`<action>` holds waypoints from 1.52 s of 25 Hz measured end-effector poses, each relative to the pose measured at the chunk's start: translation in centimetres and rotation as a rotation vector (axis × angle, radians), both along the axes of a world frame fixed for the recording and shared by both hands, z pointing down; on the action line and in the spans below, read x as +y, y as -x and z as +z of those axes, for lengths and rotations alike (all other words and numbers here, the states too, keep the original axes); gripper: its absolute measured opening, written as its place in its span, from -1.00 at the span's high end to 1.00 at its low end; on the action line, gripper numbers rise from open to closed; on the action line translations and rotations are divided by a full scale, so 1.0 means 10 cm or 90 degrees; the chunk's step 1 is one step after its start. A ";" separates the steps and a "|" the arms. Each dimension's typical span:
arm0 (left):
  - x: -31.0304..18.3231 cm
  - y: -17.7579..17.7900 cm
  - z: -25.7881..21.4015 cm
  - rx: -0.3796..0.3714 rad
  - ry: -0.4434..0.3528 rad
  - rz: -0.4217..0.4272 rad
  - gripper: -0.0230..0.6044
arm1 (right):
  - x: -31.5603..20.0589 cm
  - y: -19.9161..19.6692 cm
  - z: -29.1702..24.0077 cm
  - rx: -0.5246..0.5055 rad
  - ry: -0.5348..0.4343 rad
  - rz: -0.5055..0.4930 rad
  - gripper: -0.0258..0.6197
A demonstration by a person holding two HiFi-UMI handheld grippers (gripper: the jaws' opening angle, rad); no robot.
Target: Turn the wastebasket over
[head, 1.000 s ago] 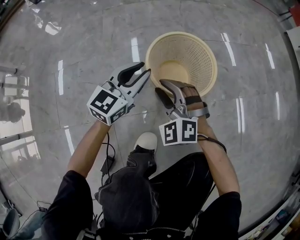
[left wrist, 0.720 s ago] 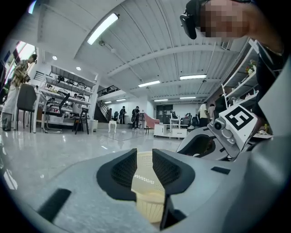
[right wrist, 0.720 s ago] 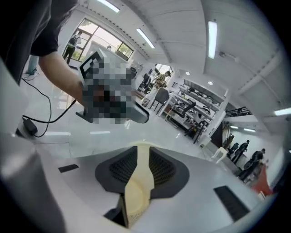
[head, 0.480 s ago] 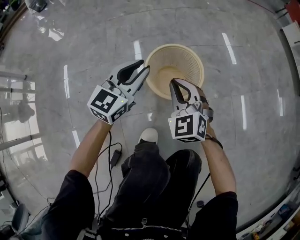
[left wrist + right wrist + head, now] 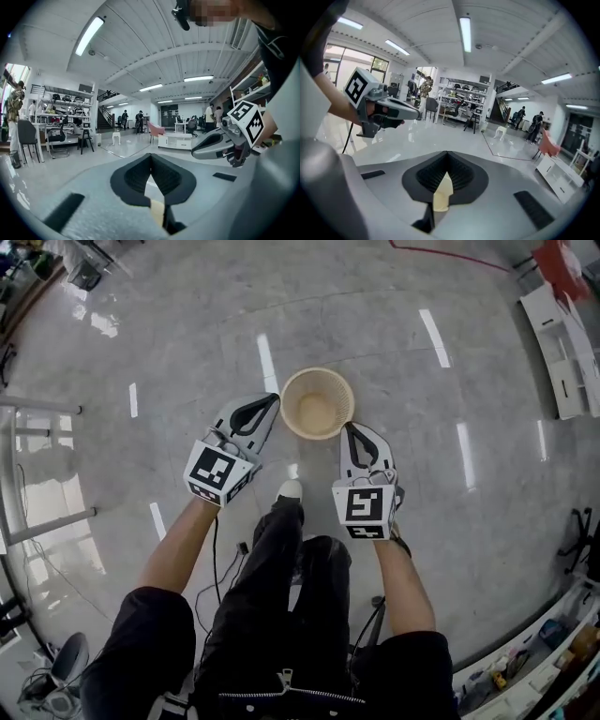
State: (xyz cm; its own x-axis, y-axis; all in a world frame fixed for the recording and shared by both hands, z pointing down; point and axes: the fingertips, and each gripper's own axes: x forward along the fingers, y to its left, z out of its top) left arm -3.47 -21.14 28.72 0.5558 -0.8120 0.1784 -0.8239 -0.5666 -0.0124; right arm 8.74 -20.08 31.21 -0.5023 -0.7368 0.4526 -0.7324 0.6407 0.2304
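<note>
The cream mesh wastebasket [image 5: 317, 403] stands upright on the grey floor, mouth up. My left gripper [image 5: 273, 398] hangs high above the floor, just left of the basket's rim in the head view, and is shut on nothing. My right gripper [image 5: 350, 427] is at the basket's lower right, also shut and empty. Both pairs of jaws have just been closing with nothing between them. A cream sliver of the basket [image 5: 157, 211] shows below the closed left gripper [image 5: 151, 157], and another sliver of the basket [image 5: 442, 194] below the closed right gripper [image 5: 447, 154].
My legs and a white shoe [image 5: 289, 489] are just below the basket. Cables [image 5: 217, 559] trail on the floor at my left. A white shelf unit [image 5: 553, 343] stands at the far right. Tables and racks [image 5: 56, 126] and distant people line the hall.
Both grippers and the head have risen well above the floor, so the basket looks smaller. It stays upright in place. Both jaws have closed, and the right gripper has rolled.
</note>
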 end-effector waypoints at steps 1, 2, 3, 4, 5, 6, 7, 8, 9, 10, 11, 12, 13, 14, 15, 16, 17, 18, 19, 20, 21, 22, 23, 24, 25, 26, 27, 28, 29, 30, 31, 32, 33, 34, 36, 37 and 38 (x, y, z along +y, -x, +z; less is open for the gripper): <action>0.07 -0.02 -0.28 0.005 0.004 -0.002 0.91 | 0.07 -0.04 -0.27 -0.021 0.012 0.018 0.89; 0.15 -0.03 -0.56 0.014 0.007 -0.006 0.91 | 0.14 -0.07 -0.53 -0.040 0.024 0.034 0.89; 0.24 -0.05 -0.85 0.023 0.009 -0.010 0.91 | 0.23 -0.10 -0.78 -0.055 0.034 0.047 0.89; 0.36 -0.07 -1.13 0.030 0.010 -0.013 0.91 | 0.33 -0.13 -1.02 -0.069 0.043 0.058 0.89; 0.48 -0.10 -1.40 0.033 0.009 -0.017 0.91 | 0.45 -0.16 -1.26 -0.083 0.051 0.067 0.89; 0.61 -0.14 -1.65 0.032 0.008 -0.020 0.91 | 0.56 -0.19 -1.49 -0.096 0.056 0.075 0.89; 0.72 -0.17 -1.88 0.030 0.008 -0.023 0.91 | 0.66 -0.21 -1.72 -0.108 0.057 0.083 0.89; 0.83 -0.20 -2.07 0.025 0.011 -0.027 0.91 | 0.76 -0.24 -1.93 -0.121 0.057 0.092 0.89; 0.92 -0.22 -2.23 0.020 0.017 -0.034 0.91 | 0.84 -0.26 -2.12 -0.136 0.054 0.102 0.89; 1.01 -0.23 -2.36 0.017 0.023 -0.041 0.91 | 0.90 -0.27 -2.29 -0.153 0.050 0.115 0.89; 1.09 -0.24 -2.47 0.016 0.028 -0.046 0.91 | 0.95 -0.27 -2.44 -0.171 0.046 0.129 0.89; 1.18 -0.24 -2.57 0.017 0.030 -0.048 0.91 | 1.01 -0.27 -2.55 -0.190 0.045 0.143 0.89; 1.29 -0.25 -2.64 0.018 0.032 -0.047 0.91 | 1.09 -0.24 -2.64 -0.210 0.047 0.154 0.89; 1.40 -0.23 -2.69 0.017 0.034 -0.046 0.91 | 1.19 -0.18 -2.72 -0.227 0.049 0.163 0.89; 1.53 -0.20 -2.74 0.015 0.039 -0.048 0.91 | 1.30 -0.11 -2.79 -0.239 0.048 0.169 0.89; 1.66 -0.15 -2.77 0.012 0.045 -0.052 0.91 | 1.41 -0.03 -2.87 -0.246 0.045 0.173 0.89; 1.78 -0.09 -2.80 0.010 0.050 -0.059 0.91 | 1.51 0.04 -2.95 -0.249 0.039 0.175 0.89; 1.89 -0.03 -2.82 0.012 0.054 -0.066 0.91 | 1.61 0.11 -3.02 -0.249 0.033 0.175 0.89; 2.00 0.02 -2.84 0.018 0.056 -0.070 0.91 | 1.71 0.17 -3.07 -0.246 0.027 0.176 0.89; 2.13 0.05 -2.84 0.024 0.059 -0.072 0.91 | 1.82 0.20 -3.11 -0.242 0.022 0.175 0.89; 2.24 0.07 -2.84 0.027 0.059 -0.073 0.91 | 1.93 0.23 -3.15 -0.239 0.017 0.175 0.89; 2.34 0.08 -2.85 0.028 0.057 -0.072 0.91 | 2.04 0.25 -3.20 -0.237 0.013 0.176 0.89; 2.42 0.10 -2.86 0.027 0.054 -0.070 0.91 | 2.15 0.27 -3.24 -0.235 0.009 0.177 0.89; 2.51 0.12 -2.89 0.029 0.052 -0.068 0.91 | 2.26 0.31 -3.27 -0.233 0.006 0.179 0.89; 2.60 0.14 -2.91 0.032 0.051 -0.065 0.91 | 2.37 0.35 -3.29 -0.231 0.004 0.181 0.89; 2.68 0.16 -2.94 0.037 0.049 -0.064 0.91 | 2.49 0.39 -3.29 -0.228 0.002 0.183 0.89; 2.76 0.17 -2.96 0.041 0.046 -0.062 0.91 | 2.60 0.43 -3.29 -0.226 0.000 0.183 0.89; 2.84 0.17 -2.98 0.044 0.044 -0.061 0.91 | 2.71 0.46 -3.29 -0.225 0.000 0.184 0.89; 2.93 0.17 -2.98 0.047 0.043 -0.058 0.91 | 2.83 0.49 -3.28 -0.224 0.000 0.185 0.89; 3.03 0.16 -2.98 0.047 0.043 -0.055 0.91 | 2.94 0.52 -3.28 -0.224 0.000 0.186 0.89; 3.11 0.17 -2.99 0.045 0.042 -0.051 0.91 | 3.04 0.56 -3.29 -0.225 -0.001 0.187 0.89; 3.19 0.18 -3.00 0.040 0.040 -0.049 0.91 | 3.11 0.60 -3.31 -0.226 -0.003 0.187 0.89; 3.25 0.20 -3.02 0.035 0.038 -0.048 0.91 | 3.17 0.64 -3.33 -0.226 -0.006 0.187 0.89; 3.31 0.23 -3.03 0.033 0.037 -0.047 0.91 | 3.21 0.68 -3.34 -0.226 -0.008 0.187 0.89; 3.40 0.26 -3.05 0.037 0.033 -0.043 0.91 | 3.28 0.72 -3.37 -0.225 -0.015 0.189 0.89; 3.44 0.27 -3.05 0.039 0.031 -0.041 0.91 | 3.31 0.73 -3.39 -0.225 -0.019 0.190 0.89; 3.47 0.27 -3.06 0.038 0.028 -0.039 0.91 | 3.34 0.73 -3.42 -0.226 -0.023 0.191 0.89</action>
